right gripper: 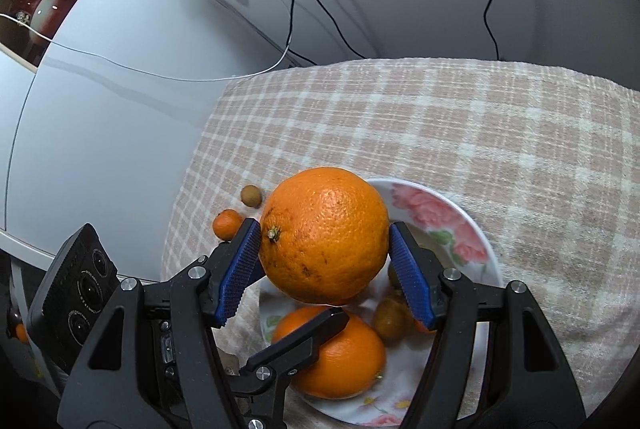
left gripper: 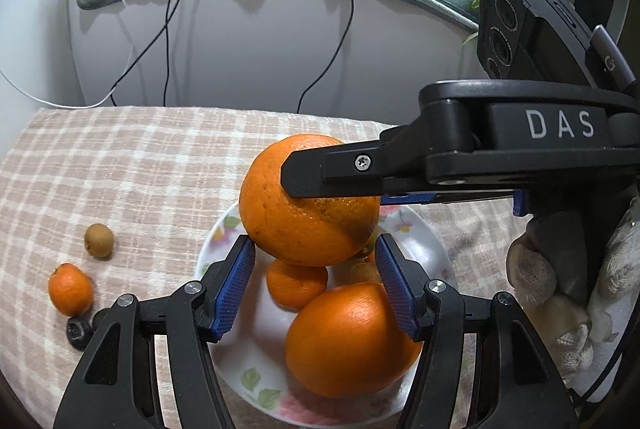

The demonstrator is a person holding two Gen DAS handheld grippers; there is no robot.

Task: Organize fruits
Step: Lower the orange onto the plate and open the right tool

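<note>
Checked tablecloth (right gripper: 480, 133) (pink-white), floral plate (right gripper: 476, 229), right gripper (right gripper: 324, 249) clamping orange (right gripper: 324, 233), left gripper (left gripper: 316, 281) spread empty

The right claw (right gripper: 325, 269) grips a large orange (right gripper: 325, 234) above the flowered plate (right gripper: 476, 229), where another orange (right gripper: 344, 361) lies near two kiwis (right gripper: 394, 317).
</note>
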